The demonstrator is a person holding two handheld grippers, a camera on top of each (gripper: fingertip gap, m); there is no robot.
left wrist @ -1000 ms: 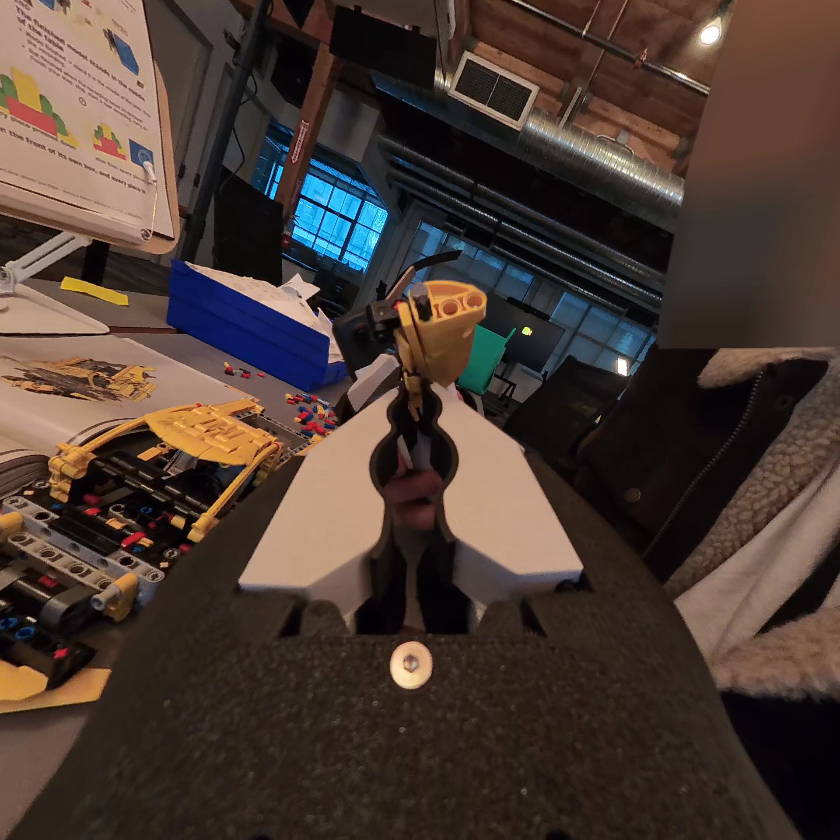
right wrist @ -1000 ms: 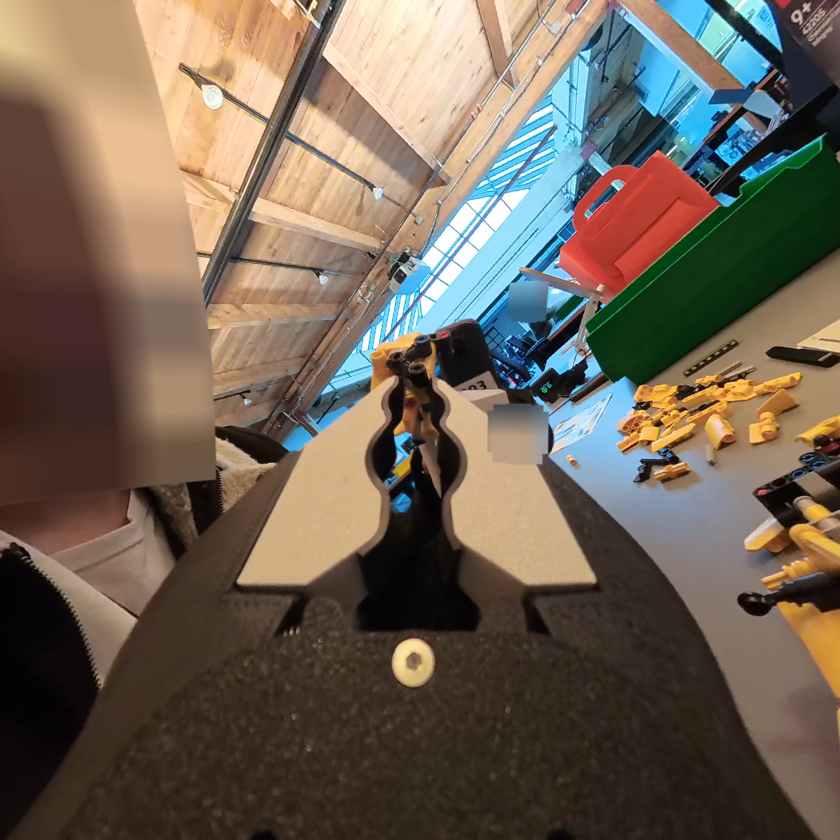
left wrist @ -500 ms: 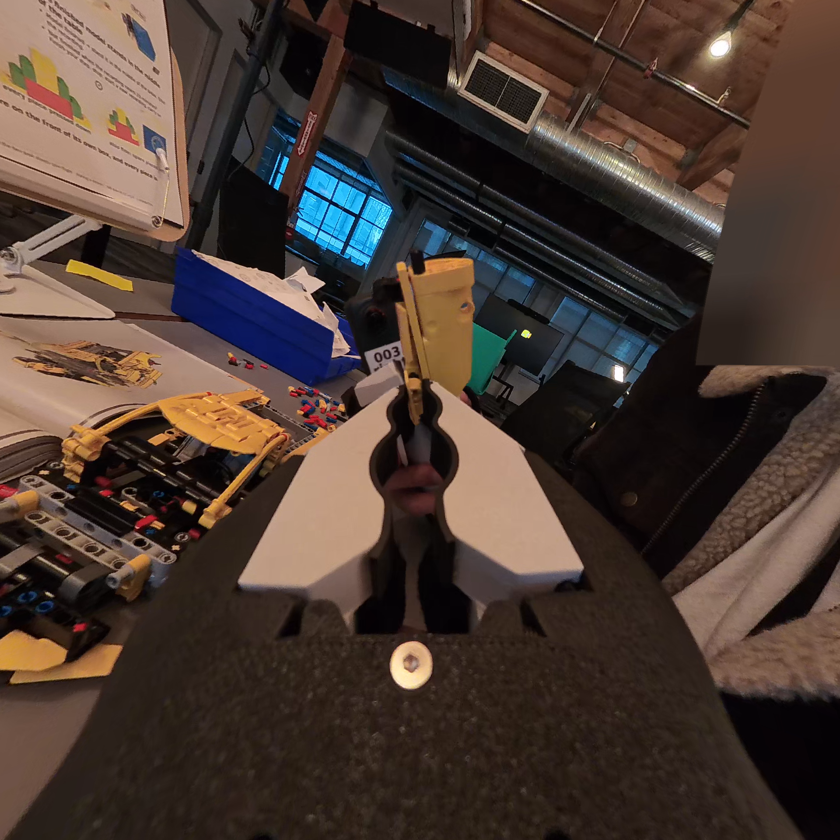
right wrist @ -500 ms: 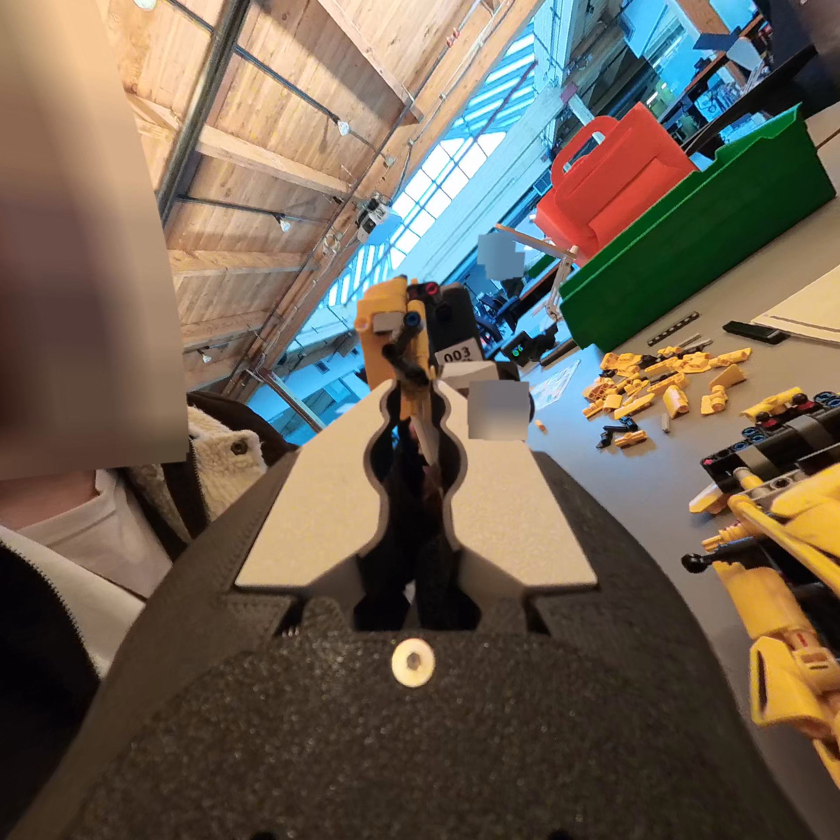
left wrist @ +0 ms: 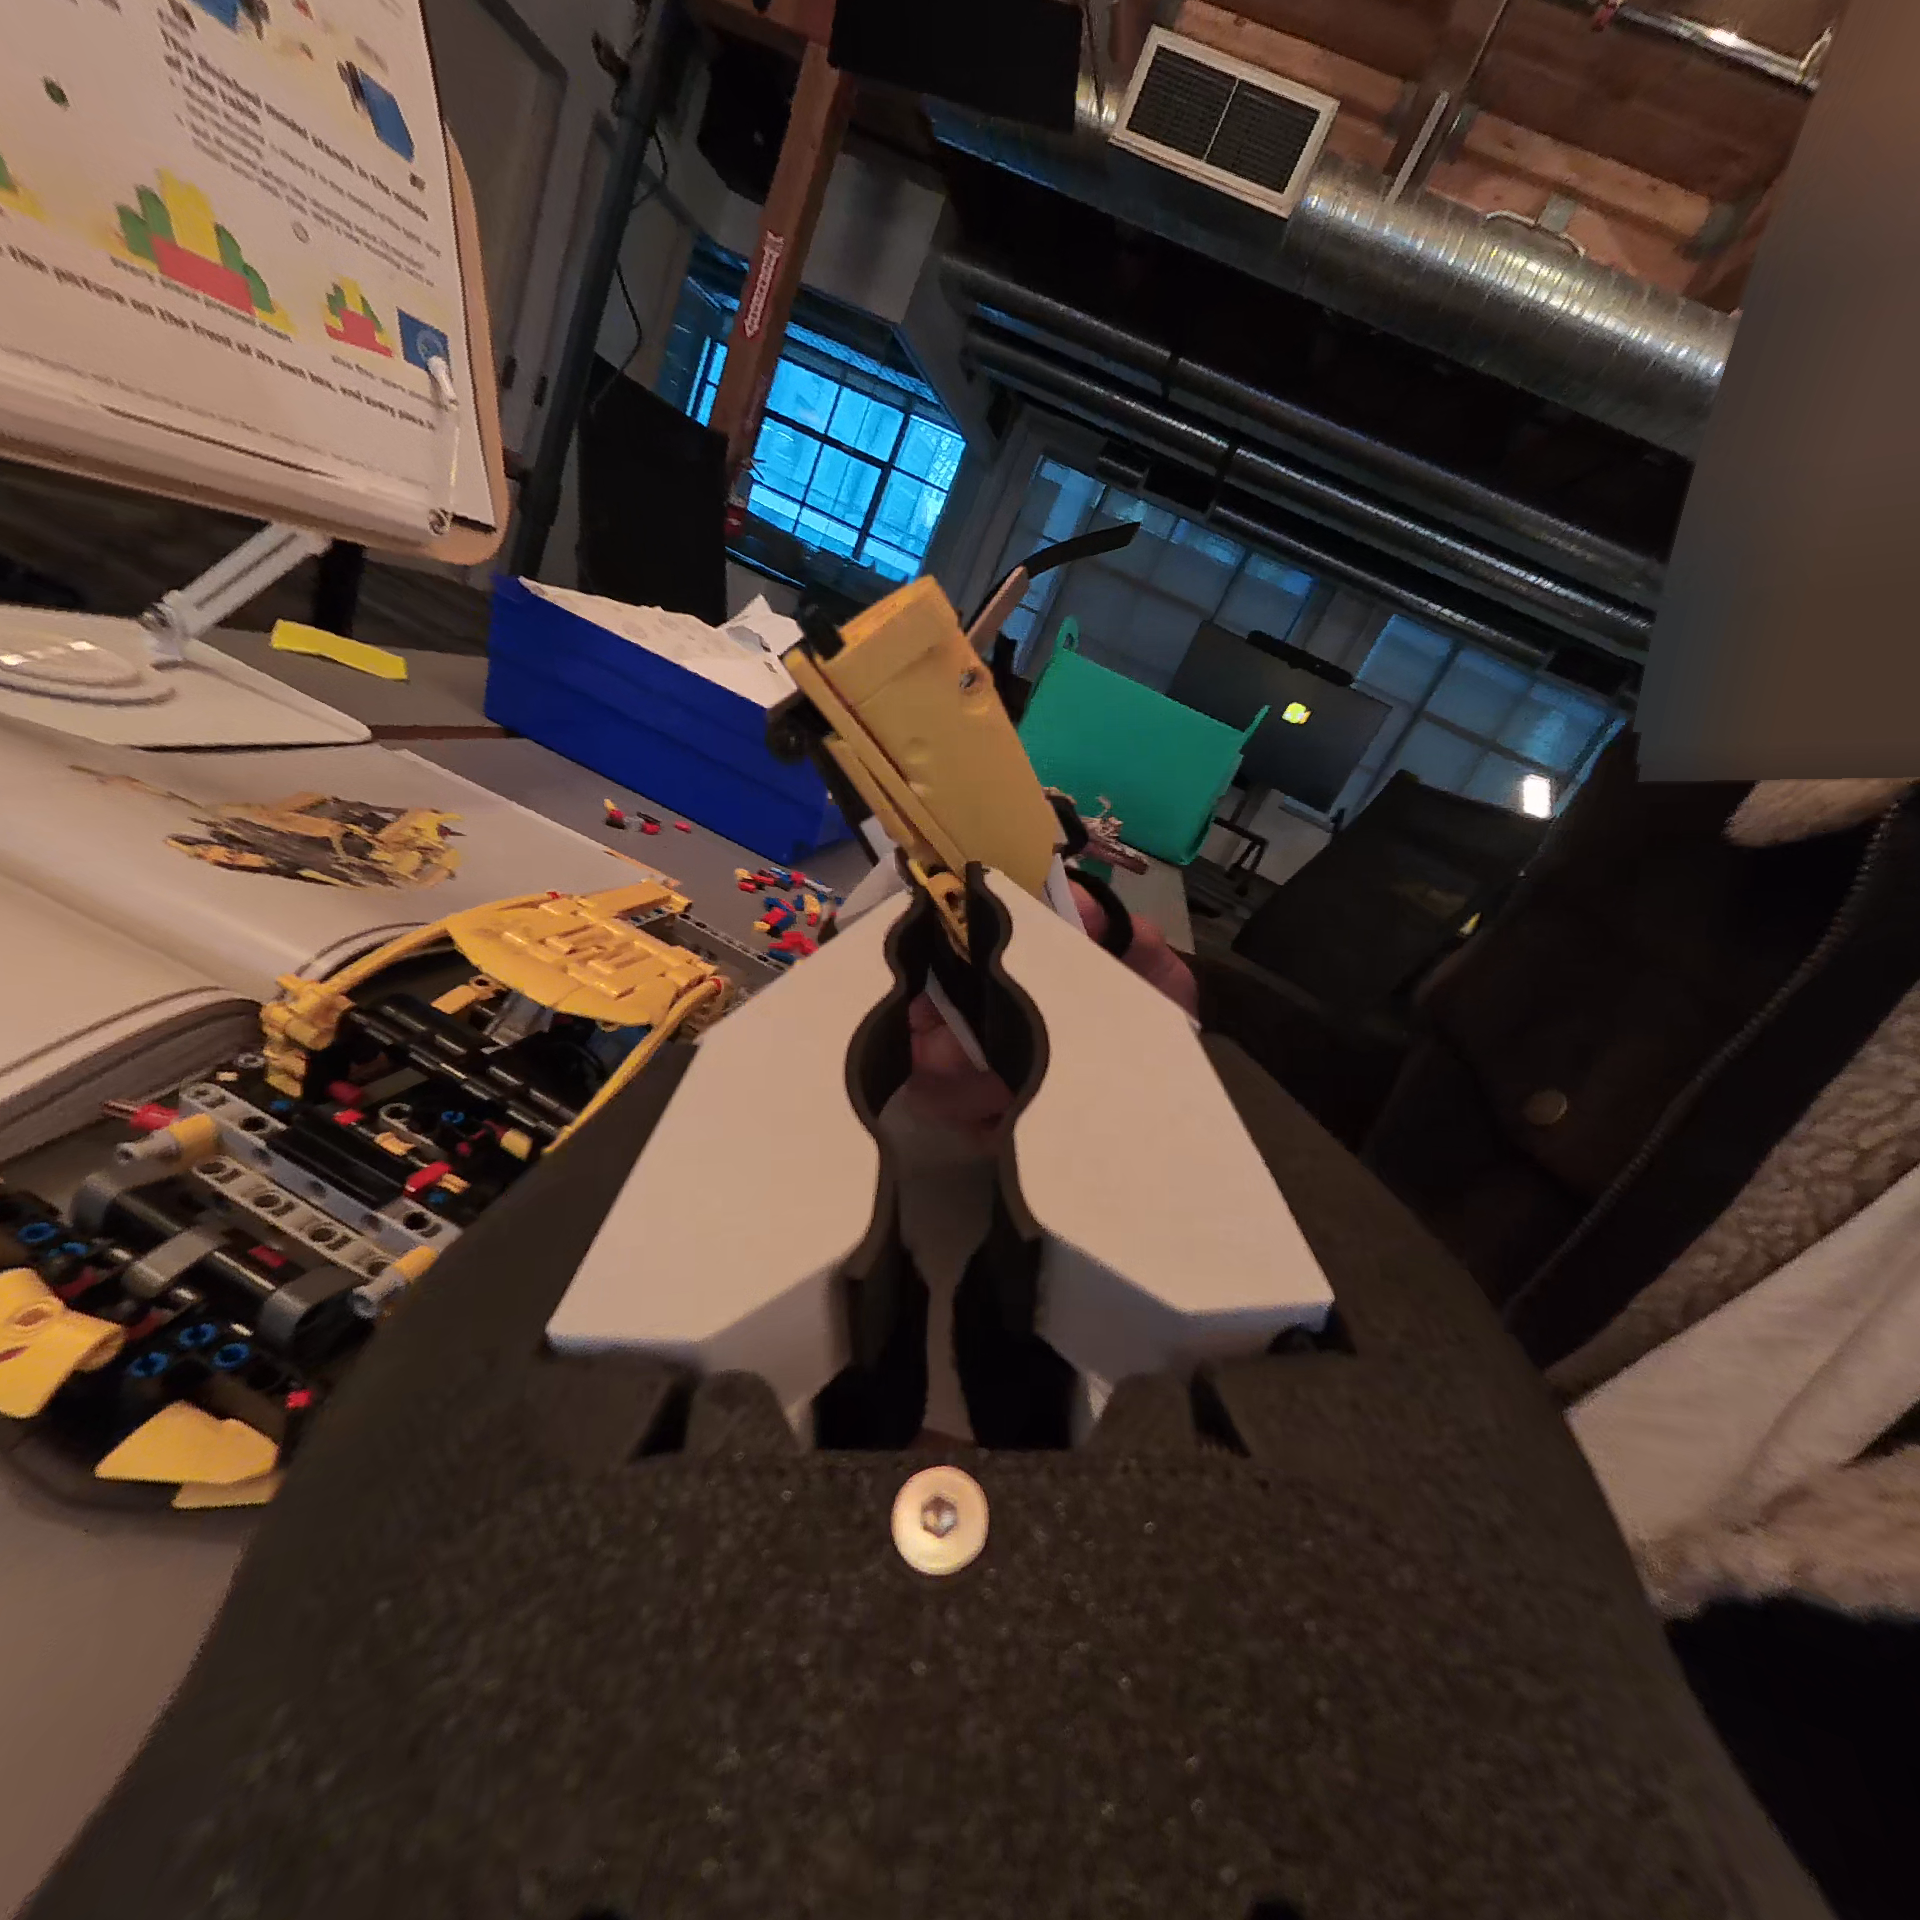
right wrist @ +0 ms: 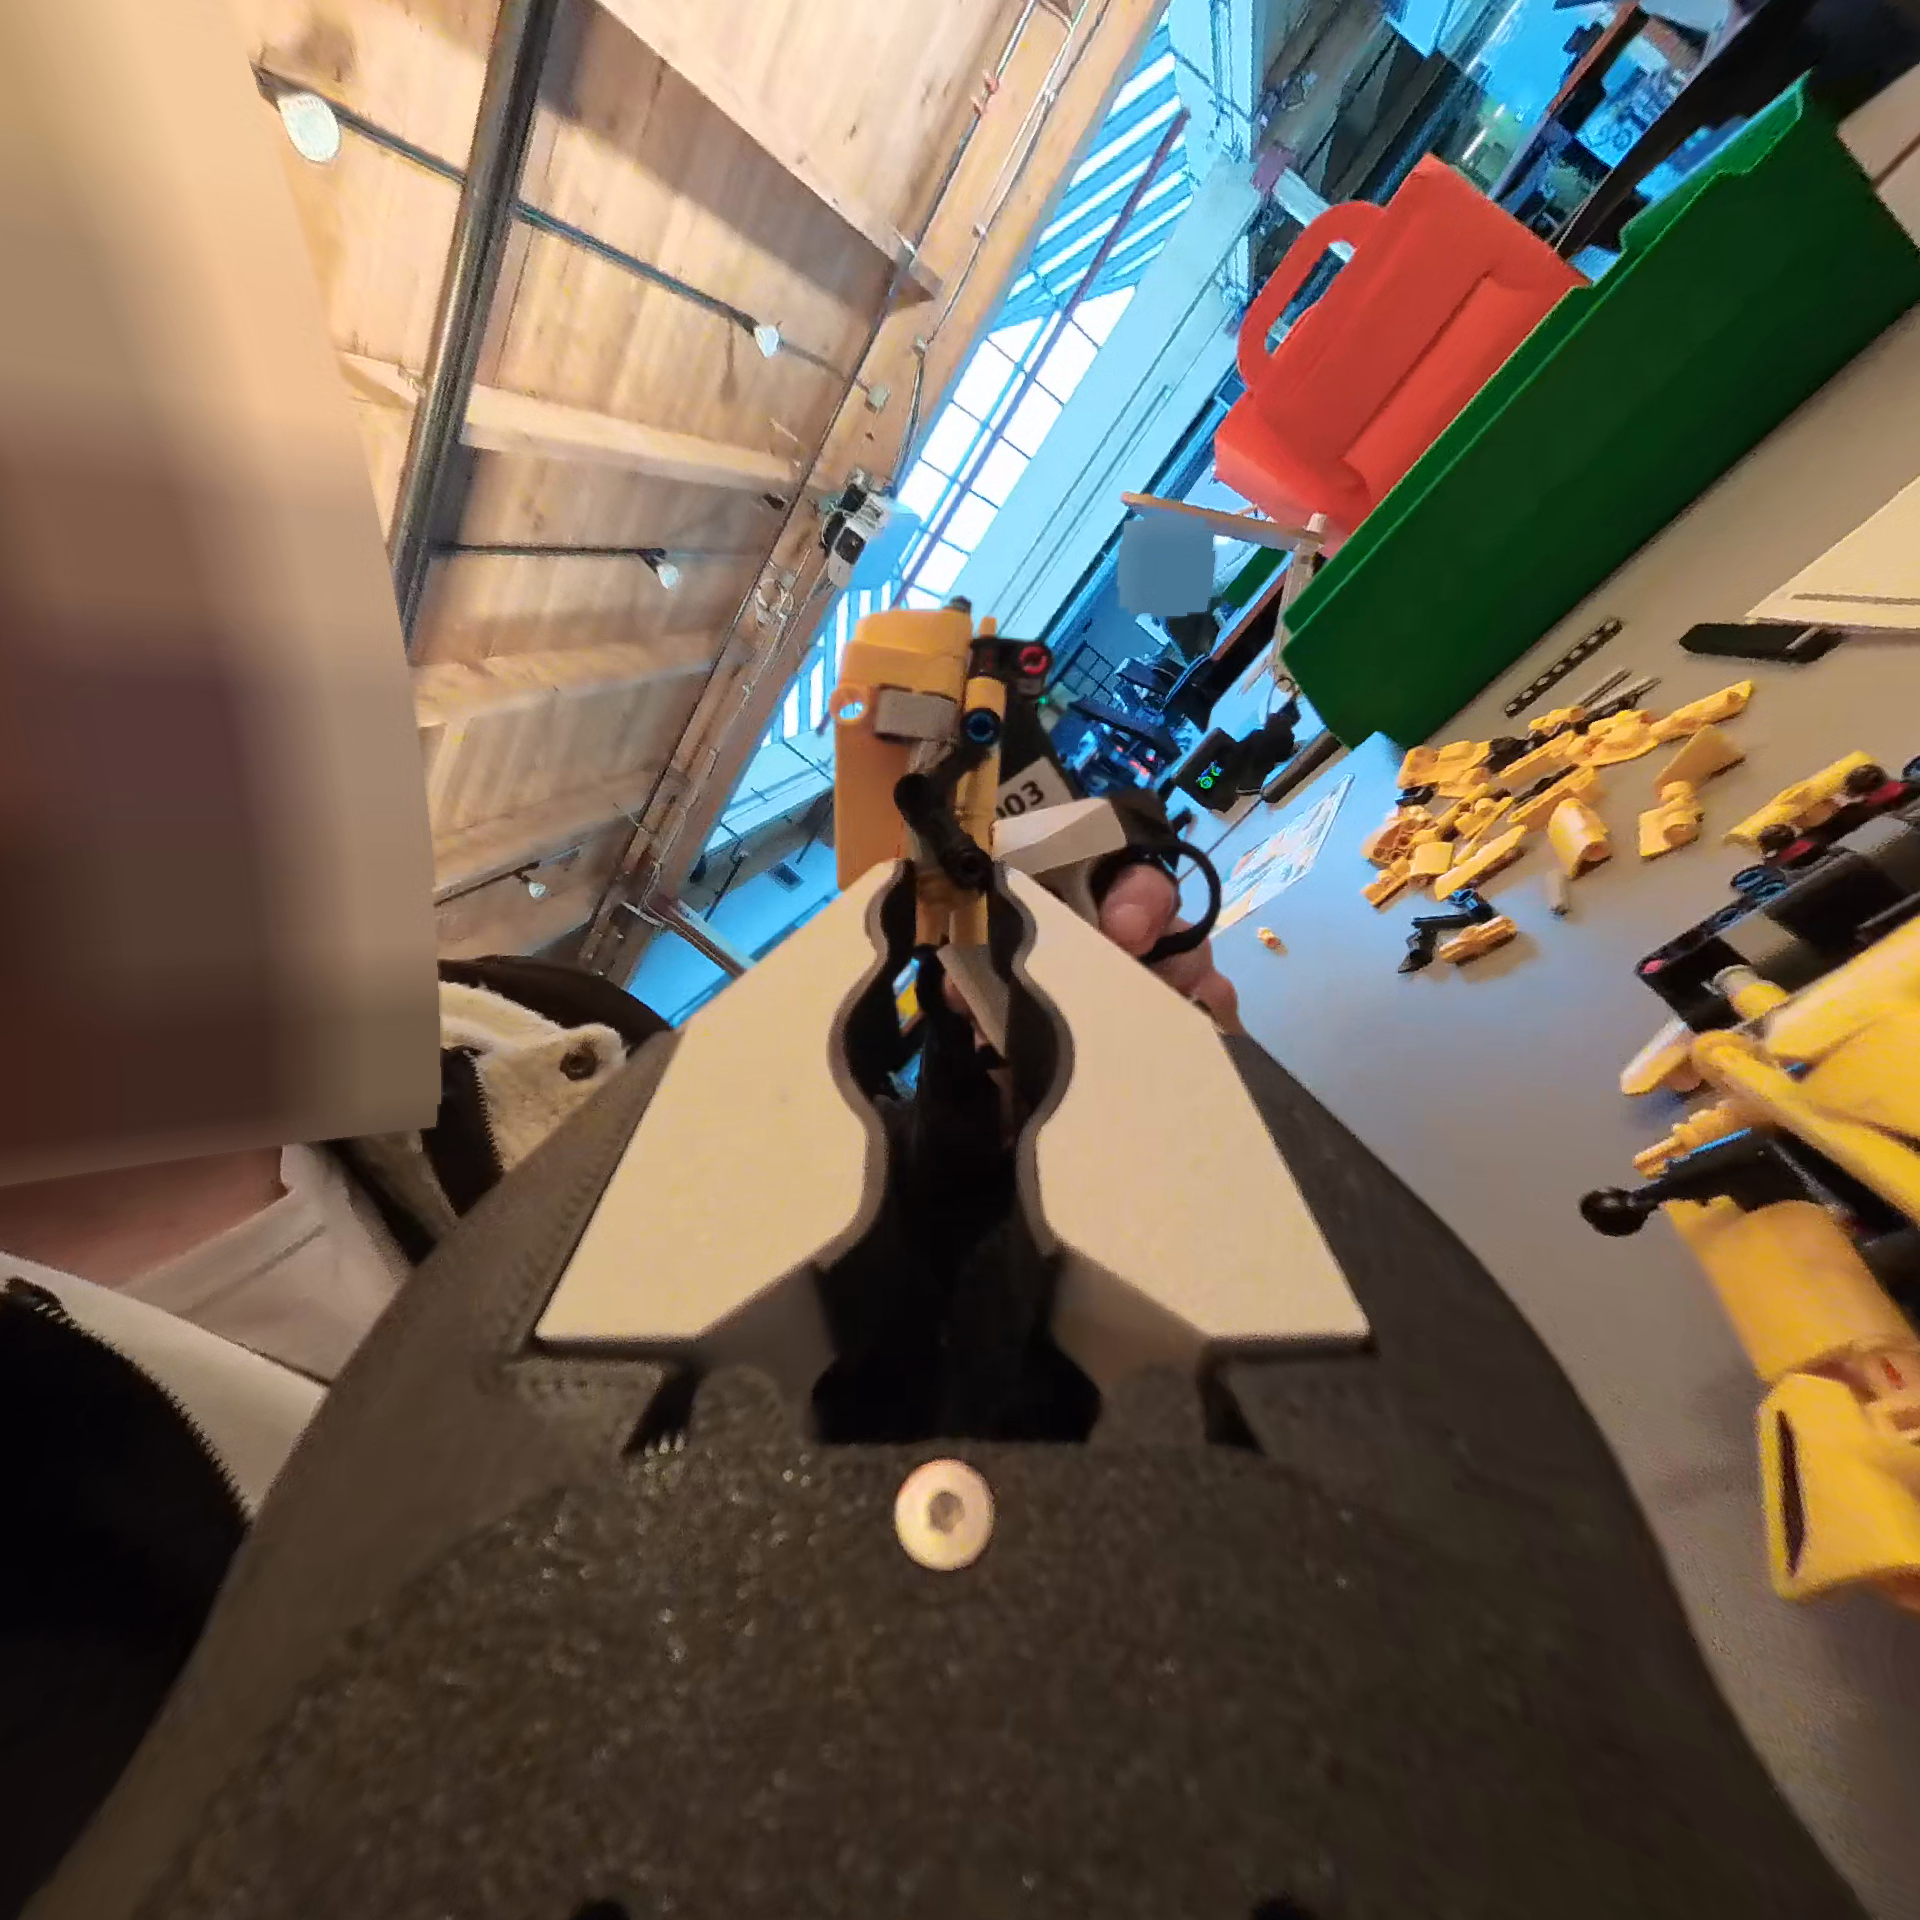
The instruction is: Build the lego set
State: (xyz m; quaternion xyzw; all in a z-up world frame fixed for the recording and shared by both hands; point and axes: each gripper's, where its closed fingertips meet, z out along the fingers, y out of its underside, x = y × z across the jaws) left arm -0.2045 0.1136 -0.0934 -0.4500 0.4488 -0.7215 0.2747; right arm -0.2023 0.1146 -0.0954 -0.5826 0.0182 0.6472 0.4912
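**A:** Two grippers, one sub-assembly between them. How far along is the build?

**B:** Judged from the table, well advanced but not finished. In the left wrist view the car chassis [left wrist: 343,1122] sits at middle left: black and grey beams, a yellow curved body panel on top, resting against the open instruction book [left wrist: 156,935]. Loose small pins [left wrist: 779,914] lie scattered near the blue bin [left wrist: 644,717]. In the right wrist view a pile of loose yellow parts [right wrist: 1538,800] lies at middle right, below the green bin [right wrist: 1621,468]. Those unused parts say plenty is left.

**A:** And the piece in hand?

**B:** A yellow panel sub-assembly [left wrist: 925,727], held in the air above the table, centre frame in both views. It carries black connectors and a grey block on one side [right wrist: 914,717]. It is not yet on the chassis.

**A:** Tool state?

**B:** Left gripper [left wrist: 951,904]: jaws drawn nearly together, pinching the lower yellow stem of the sub-assembly. Right gripper [right wrist: 951,894]: jaws likewise almost closed, gripping a narrow yellow beam at the piece's base, just under a black connector. Both appear clamped on the same piece from opposite sides.

**A:** Pose?

**B:** Both grippers are tipped upward, toward the ceiling rather than the table; the left view shows ductwork, the right shows wooden rafters. The two point at each other, close in front of the person's jacket [left wrist: 1662,1039]. The other gripper and its finger loop show just behind the piece in the right view. My reading: fitting or inspecting in hand before mounting.
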